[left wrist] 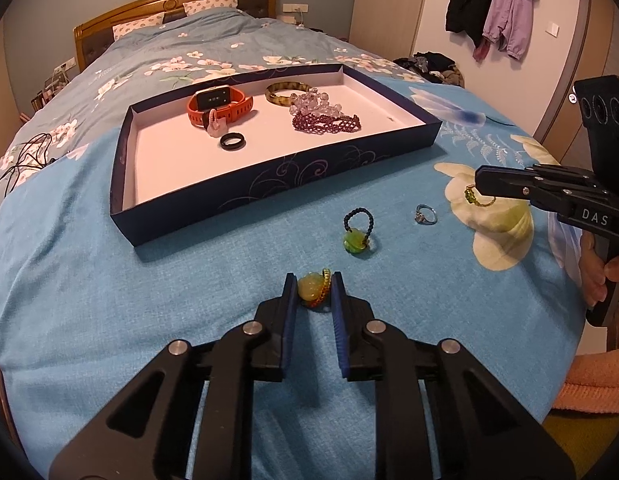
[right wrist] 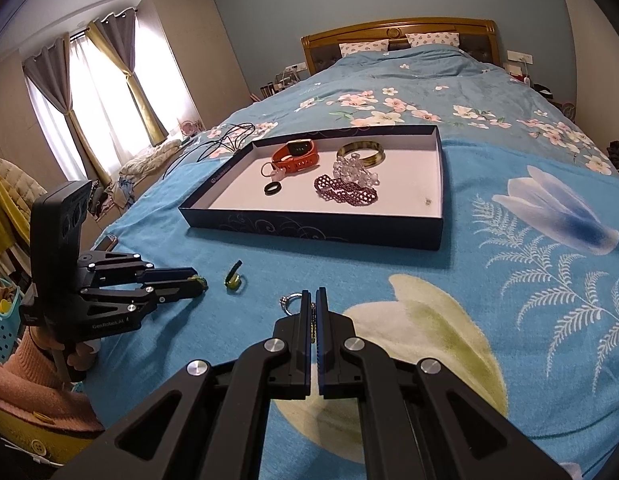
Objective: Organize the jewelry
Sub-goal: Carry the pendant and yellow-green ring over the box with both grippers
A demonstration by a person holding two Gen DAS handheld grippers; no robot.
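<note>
blue bedspread [left wrist: 149, 280] carries a dark shallow box [left wrist: 213, 196] that already holds an orange watch [left wrist: 219, 104], a black ring [left wrist: 232, 141], a bangle [left wrist: 285, 94] and beaded bracelets [left wrist: 325, 120]. the step in hand looks like picking up the loose rings lying in front of the box, on the side nearer the person. the left hand-held gripper [left wrist: 314, 292] sits low on the bedspread with its jaws drawn narrow about a yellow-green stone ring [left wrist: 311, 290]; the pads appear to touch it on both sides. the right hand-held gripper [right wrist: 313, 304] is fully closed, pinching a thin green-and-gold beaded ring [left wrist: 478, 197]. a dark-beaded green ring [left wrist: 356, 234] and a silver ring [left wrist: 424, 214] lie untouched in front of the box. next, each gripper would need to lift, carry over the box's near wall and release above its bare white floor.
</note>
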